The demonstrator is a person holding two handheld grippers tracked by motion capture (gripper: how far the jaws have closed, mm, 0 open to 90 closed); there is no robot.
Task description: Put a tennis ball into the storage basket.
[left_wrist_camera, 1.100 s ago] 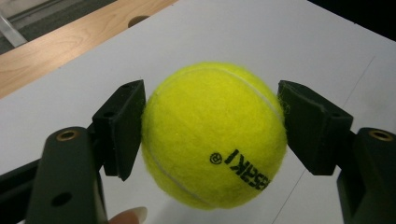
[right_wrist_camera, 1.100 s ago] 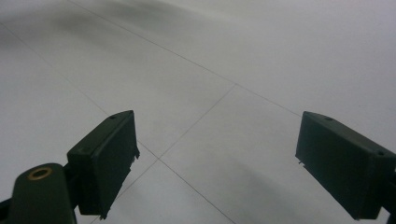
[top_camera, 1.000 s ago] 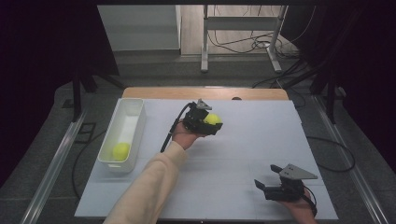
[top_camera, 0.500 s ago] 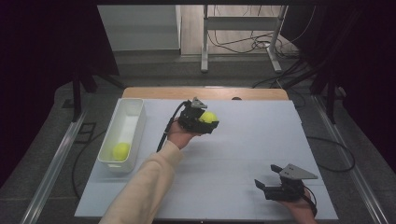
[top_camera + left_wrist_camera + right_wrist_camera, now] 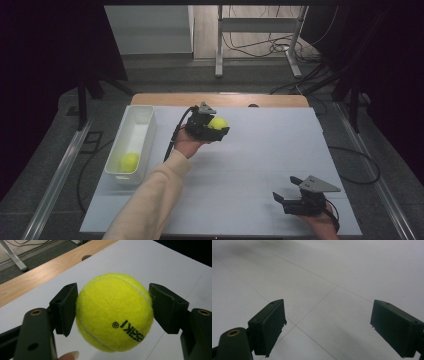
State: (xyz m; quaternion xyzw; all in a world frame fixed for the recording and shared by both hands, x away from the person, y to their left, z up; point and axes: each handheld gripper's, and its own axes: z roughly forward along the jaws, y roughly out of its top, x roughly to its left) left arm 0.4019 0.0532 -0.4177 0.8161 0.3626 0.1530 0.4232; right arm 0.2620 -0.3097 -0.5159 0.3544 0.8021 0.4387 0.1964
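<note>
A yellow tennis ball (image 5: 218, 123) (image 5: 114, 312) is clamped between the two black jaws of my left gripper (image 5: 216, 126) (image 5: 113, 307), held above the back middle of the white table (image 5: 260, 165). The pads press on both sides of the ball. A second tennis ball (image 5: 129, 162) lies in the near end of the white bin (image 5: 143, 120) at the table's left. My right gripper (image 5: 282, 198) (image 5: 328, 322) rests low near the front right edge, jaws wide apart with only bare tabletop between them.
A wooden strip (image 5: 165, 99) runs along the far edge of the table, with a round hole (image 5: 86, 257) in it. Beyond stand a metal frame leg (image 5: 219, 45) and loose cables (image 5: 260, 47) on the floor.
My left gripper has drifted slightly left and toward the near side with the ball still clamped. The right gripper has stayed where it was.
</note>
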